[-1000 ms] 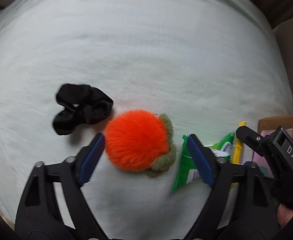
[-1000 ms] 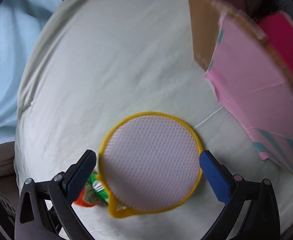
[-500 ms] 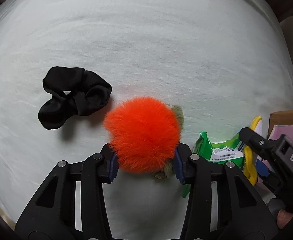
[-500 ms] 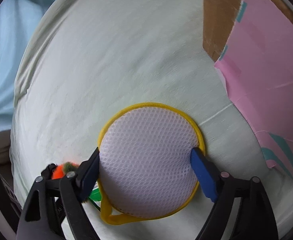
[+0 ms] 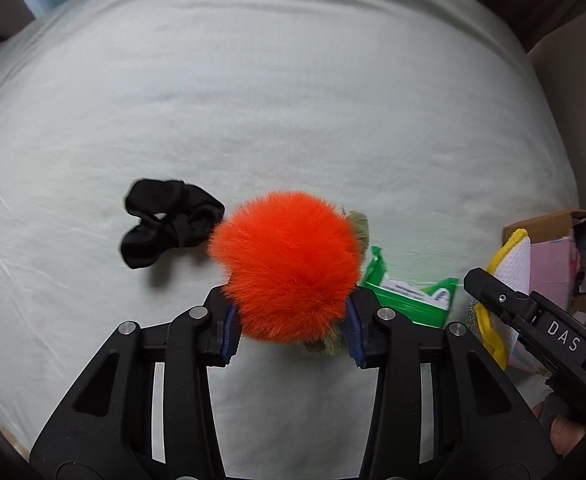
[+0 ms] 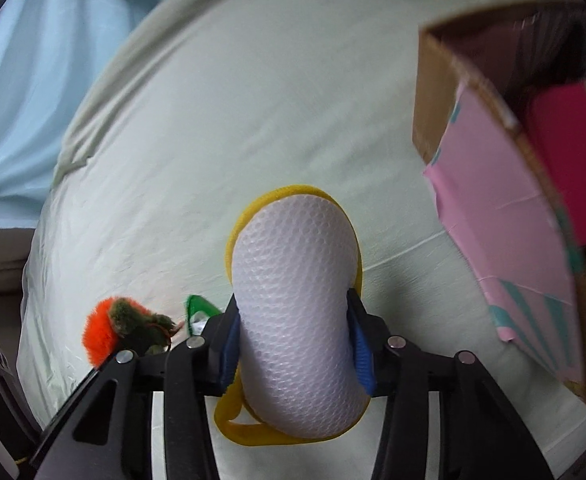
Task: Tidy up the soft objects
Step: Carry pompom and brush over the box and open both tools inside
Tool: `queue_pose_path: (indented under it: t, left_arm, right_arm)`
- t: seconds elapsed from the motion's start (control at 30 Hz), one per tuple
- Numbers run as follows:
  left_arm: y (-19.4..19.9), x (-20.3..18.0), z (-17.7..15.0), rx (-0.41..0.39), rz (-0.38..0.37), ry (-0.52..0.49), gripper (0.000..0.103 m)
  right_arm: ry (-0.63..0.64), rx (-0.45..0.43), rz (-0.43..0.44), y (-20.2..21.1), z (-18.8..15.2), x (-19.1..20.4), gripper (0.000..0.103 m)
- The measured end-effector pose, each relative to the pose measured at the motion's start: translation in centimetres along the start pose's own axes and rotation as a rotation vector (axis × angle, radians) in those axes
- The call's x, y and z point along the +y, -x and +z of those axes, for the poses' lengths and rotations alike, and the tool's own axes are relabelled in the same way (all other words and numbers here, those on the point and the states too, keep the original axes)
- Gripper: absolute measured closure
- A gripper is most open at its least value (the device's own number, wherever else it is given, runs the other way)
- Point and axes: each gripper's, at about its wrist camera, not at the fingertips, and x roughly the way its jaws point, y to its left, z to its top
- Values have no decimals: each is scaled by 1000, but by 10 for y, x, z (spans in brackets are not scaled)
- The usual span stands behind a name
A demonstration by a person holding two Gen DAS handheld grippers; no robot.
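Observation:
My left gripper (image 5: pixel 291 334) is shut on a fluffy orange pom-pom (image 5: pixel 287 264) with an olive-green furry part, held just above the pale green sheet (image 5: pixel 293 100). A black scrunchie (image 5: pixel 167 226) lies on the sheet to its left. My right gripper (image 6: pixel 295 346) is shut on a white mesh sponge with a yellow rim (image 6: pixel 295 300), squeezed narrow and lifted off the sheet. The sponge also shows in the left wrist view (image 5: pixel 511 264). The pom-pom shows in the right wrist view (image 6: pixel 105 332) at lower left.
A green wipes packet (image 5: pixel 409 294) lies on the sheet right of the pom-pom. An open cardboard box (image 6: pixel 433 92) with pink flaps (image 6: pixel 497 216) and a magenta item (image 6: pixel 565 160) inside stands at the right. Light blue fabric (image 6: pixel 17 80) lies beyond the bed's far left edge.
Both grippers closed: the left on the orange pom-pom, the right on the mesh sponge, which is squeezed narrow. Both objects have since been lifted off the sheet.

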Motion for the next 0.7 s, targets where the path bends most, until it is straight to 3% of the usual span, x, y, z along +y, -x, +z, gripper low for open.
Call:
queue_pose_path:
  t: [0.47,0.7]
  left_arm:
    - [139,-28,-19,-182,-9,-52,65]
    - [208,-74,-41,-288,-26,-81,65]
  right_arm:
    - [158,-158,89,126,-22,27,60]
    - [221,-239,131,191,-28,18,60]
